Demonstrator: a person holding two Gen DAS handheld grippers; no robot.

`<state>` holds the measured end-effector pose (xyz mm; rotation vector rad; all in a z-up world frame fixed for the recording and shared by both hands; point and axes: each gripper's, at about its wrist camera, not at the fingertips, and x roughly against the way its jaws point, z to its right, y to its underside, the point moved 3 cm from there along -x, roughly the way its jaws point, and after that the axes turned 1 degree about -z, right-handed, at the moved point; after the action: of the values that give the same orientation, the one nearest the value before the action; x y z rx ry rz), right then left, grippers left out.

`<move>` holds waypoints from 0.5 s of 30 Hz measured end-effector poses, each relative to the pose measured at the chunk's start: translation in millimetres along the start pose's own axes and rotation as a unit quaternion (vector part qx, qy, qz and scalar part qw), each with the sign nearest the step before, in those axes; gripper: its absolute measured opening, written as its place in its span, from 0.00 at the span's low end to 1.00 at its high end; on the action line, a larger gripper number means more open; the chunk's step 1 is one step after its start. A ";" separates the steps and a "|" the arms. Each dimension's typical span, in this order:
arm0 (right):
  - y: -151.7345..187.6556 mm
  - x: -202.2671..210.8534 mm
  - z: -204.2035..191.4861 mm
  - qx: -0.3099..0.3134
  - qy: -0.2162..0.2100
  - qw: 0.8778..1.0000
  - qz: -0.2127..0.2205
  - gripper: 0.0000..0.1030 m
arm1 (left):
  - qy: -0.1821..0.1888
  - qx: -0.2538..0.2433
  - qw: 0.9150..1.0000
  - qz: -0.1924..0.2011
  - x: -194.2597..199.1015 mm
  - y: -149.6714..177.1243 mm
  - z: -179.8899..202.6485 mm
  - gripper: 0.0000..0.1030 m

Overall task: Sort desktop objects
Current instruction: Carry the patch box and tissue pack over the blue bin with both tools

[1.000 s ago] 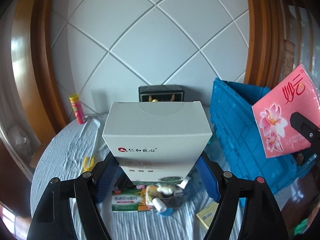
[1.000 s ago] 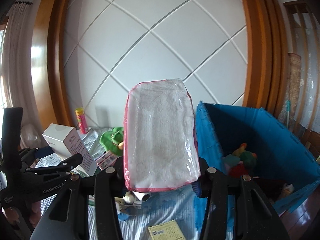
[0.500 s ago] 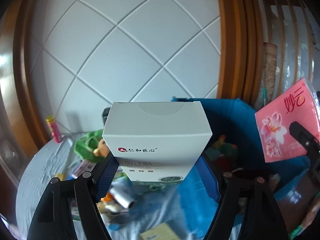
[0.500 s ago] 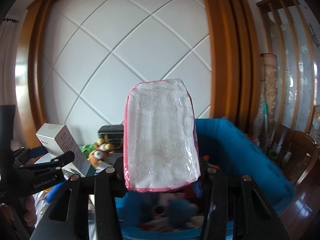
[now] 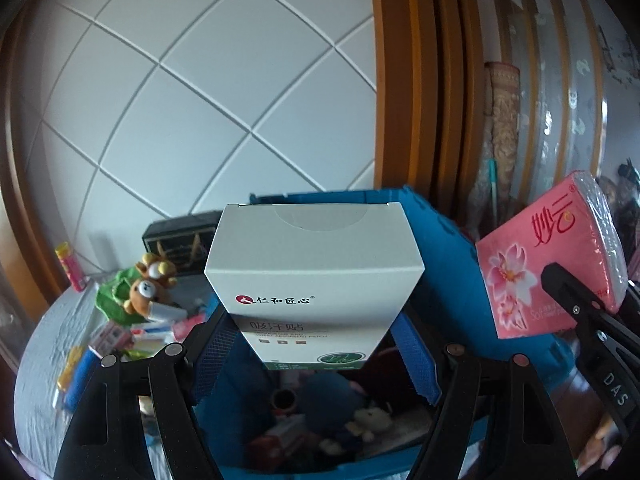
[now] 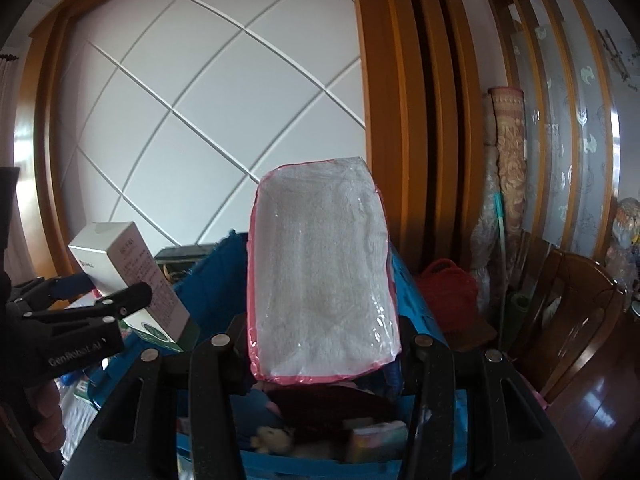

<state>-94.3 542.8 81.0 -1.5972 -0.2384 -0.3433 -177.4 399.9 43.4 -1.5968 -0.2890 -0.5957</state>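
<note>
A: What do the left fingers (image 5: 224, 344) have?

B: They are clamped on the lower end of a white cardboard box with Chinese print and a green foot (image 5: 314, 276), held upright between the blue pads.

A: And the right fingers (image 6: 236, 360)?

B: Pressed against both sides of a pink-edged clear plastic pack of white tissue (image 6: 322, 276), which stands upright between them.

A: What lies below the fingers?

B: An open blue plastic crate (image 5: 436, 248). Under the left fingers, inside it, are a small pale plush toy (image 5: 370, 420) and blurred packets. Under the right fingers is another pale plush (image 6: 272, 438).

A: Left of the left fingers?

B: A counter under a pale grey cloth (image 5: 36, 360), strewn with small packets. Further back on it sit a brown plush bear on something green (image 5: 146, 292) and a yellow-and-pink tube (image 5: 71, 266) by the quilted white wall panel (image 5: 192, 92).
</note>
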 end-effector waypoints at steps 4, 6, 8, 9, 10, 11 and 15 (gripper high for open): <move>10.1 -17.6 13.0 0.000 0.002 1.000 -0.027 0.45 | -0.002 -0.010 0.999 -0.031 -22.9 8.1 17.2 0.74; 14.9 -25.8 15.5 -0.003 0.002 0.999 -0.038 0.45 | -0.006 -0.014 0.999 -0.043 -33.2 11.4 21.6 0.74; 20.3 -36.9 18.0 0.001 0.001 0.999 -0.054 0.45 | -0.009 -0.014 0.999 -0.052 -42.1 14.1 21.6 0.74; 22.8 -42.6 18.5 0.003 0.001 0.998 -0.064 0.45 | -0.011 -0.014 0.998 -0.056 -46.0 15.4 21.2 0.74; 25.2 -48.1 18.7 0.005 0.001 0.997 -0.073 0.45 | -0.013 -0.014 0.998 -0.061 -49.8 16.7 20.7 0.74; 27.2 -51.8 18.7 0.007 0.000 0.997 -0.079 0.45 | -0.015 -0.015 0.998 -0.065 -53.6 18.0 20.3 0.74; 31.5 -63.6 20.1 0.012 -0.003 0.995 -0.096 0.45 | -0.016 -0.013 0.997 -0.076 -63.1 21.7 18.1 0.74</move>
<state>-140.7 564.6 28.0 -1.5551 -0.4002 -0.4819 -214.8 425.1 -9.0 -1.6189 -0.4308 -0.6940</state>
